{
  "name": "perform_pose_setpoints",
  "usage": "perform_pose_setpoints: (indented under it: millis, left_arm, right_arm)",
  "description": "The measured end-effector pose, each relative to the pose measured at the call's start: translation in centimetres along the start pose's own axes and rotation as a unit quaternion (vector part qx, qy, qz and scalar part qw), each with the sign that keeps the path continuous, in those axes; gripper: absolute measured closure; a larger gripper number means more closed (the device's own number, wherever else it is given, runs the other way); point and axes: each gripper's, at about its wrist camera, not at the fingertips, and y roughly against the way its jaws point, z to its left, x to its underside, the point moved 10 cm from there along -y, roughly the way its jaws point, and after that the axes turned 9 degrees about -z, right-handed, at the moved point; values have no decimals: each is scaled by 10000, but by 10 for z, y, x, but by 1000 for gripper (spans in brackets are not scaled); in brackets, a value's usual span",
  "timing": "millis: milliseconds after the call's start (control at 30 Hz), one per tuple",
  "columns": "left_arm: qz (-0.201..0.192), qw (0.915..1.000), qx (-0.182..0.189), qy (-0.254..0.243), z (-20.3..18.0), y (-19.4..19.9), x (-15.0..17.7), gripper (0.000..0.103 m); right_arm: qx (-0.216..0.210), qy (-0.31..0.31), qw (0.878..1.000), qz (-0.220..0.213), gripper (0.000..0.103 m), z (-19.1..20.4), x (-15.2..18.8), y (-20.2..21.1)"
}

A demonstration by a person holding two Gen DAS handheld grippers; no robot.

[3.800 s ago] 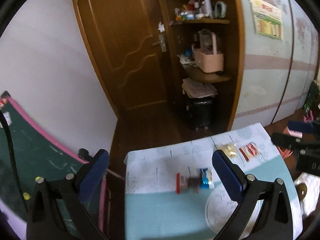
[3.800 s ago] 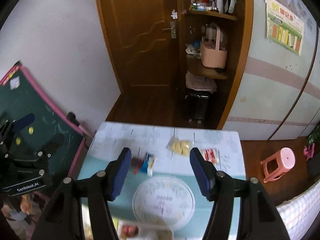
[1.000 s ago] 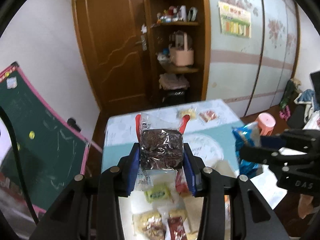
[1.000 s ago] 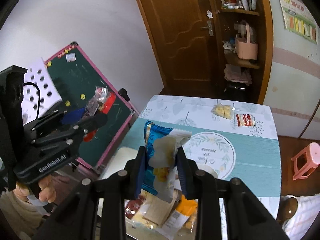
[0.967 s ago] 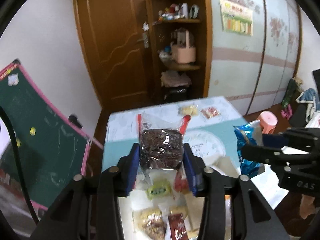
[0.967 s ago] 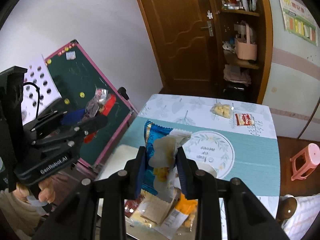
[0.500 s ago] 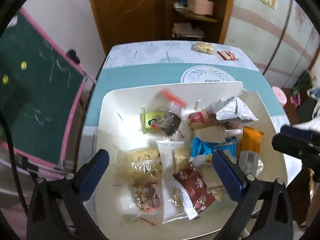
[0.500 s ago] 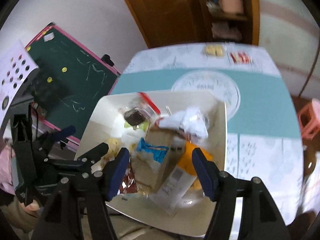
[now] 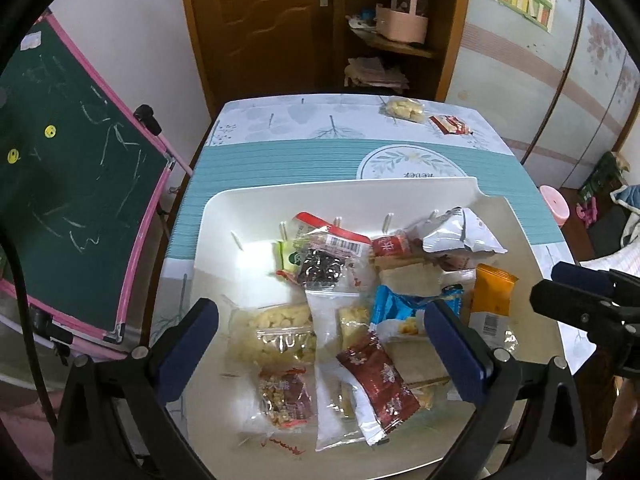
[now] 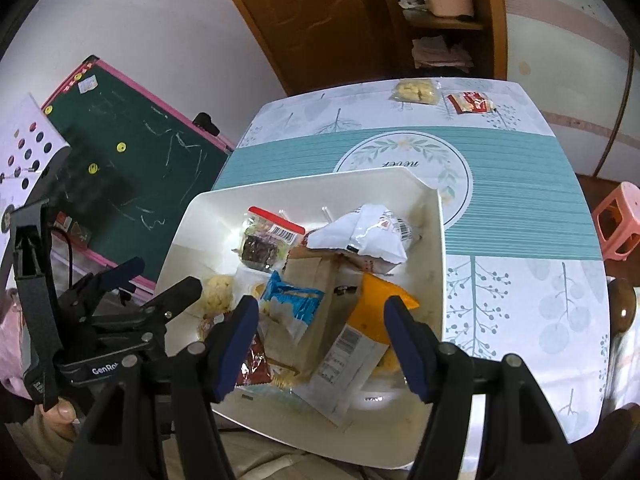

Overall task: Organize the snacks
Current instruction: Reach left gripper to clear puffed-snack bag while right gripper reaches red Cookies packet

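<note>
**Clerk:** White glossy plastic, rectangular tray (image 9: 224, 216), raised rim, rounded corners. Contents heaped: crinkled foil and clear film snack packets. Under the left gripper (image 9: 320, 344), jaws wide apart, nothing between them: clear bag of pale puffs (image 9: 276, 336), dark red foil packet (image 9: 376, 376). Ahead of it, clear pouch of dark cake (image 9: 320, 268) with barcode label.

**Checker:** And the other hand?

**Clerk:** Right gripper (image 10: 320, 332), jaws likewise spread, empty, over a blue packet (image 10: 292, 300) and an orange packet (image 10: 376, 312); crumpled white bag (image 10: 360, 236) ahead.

**Checker:** Strays, margins?

**Clerk:** Two packets outside the tray, well ahead at the table's far edge: yellow pieces (image 9: 402, 109), red wrapper (image 9: 451, 125). Teal striped tablecloth (image 9: 280, 164) bare between them and the rim. Chalkboard (image 9: 60, 168) near, left of the table; pink stool (image 10: 618, 224) to the right.
</note>
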Motion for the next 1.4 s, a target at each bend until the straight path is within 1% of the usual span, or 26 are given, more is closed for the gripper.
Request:
perform_pose_setpoints:
  millis: [267,467,667,700,833,967,1033,1133,1200,1267,1300,1400]
  left_arm:
    - [-2,10000,67,-47,-8,-2,-1,1]
    - [28,9999,33,-123,-10,-7,-1,1]
    - [-190,9991,-141,-359,-10,-8,-23,1]
    - [-240,9988,-144,-407,-13,-7,-30,1]
    - [-374,9979,39,-526,-27,-6,-58,1]
    - [-676,9936,62,-898,-44,-4,-95,1]
    - [-792,9909,134,-1078,-55,-3,-116,1]
    - [-794,9886,294,-1244,-69,-8,-143,1]
    - [-785,9864,367,-1395,-78,-13,-166,1]
    - [-779,9847,334,-1520,-85,-18,-193,1]
    - [-777,9844,347,-1543,-88,-21,-205,1]
    - [-903,9837,411,-1500,-99,-25,-257,1]
  right_arm:
    - [7,-5,10000,18,37,-2,2,-1]
    - [-4,-63,10000,55,37,-6,2,-5]
    - [58,-114,9999,14,37,-13,-4,-8]
    - [90,-122,9999,-28,37,-16,-8,-8]
    - [175,-130,9996,-168,37,-26,-23,-6]
    - [248,-67,9992,-294,37,-34,-42,-3]
    - [289,-13,9989,-365,37,-40,-54,-1]
    - [355,56,9985,-401,37,-50,-73,1]
    - [392,73,9984,-403,37,-59,-90,3]
    - [490,122,9977,-442,37,-69,-108,6]
    - [581,170,9970,-475,37,-74,-120,8]
    - [836,394,9938,-618,38,-90,-164,15]
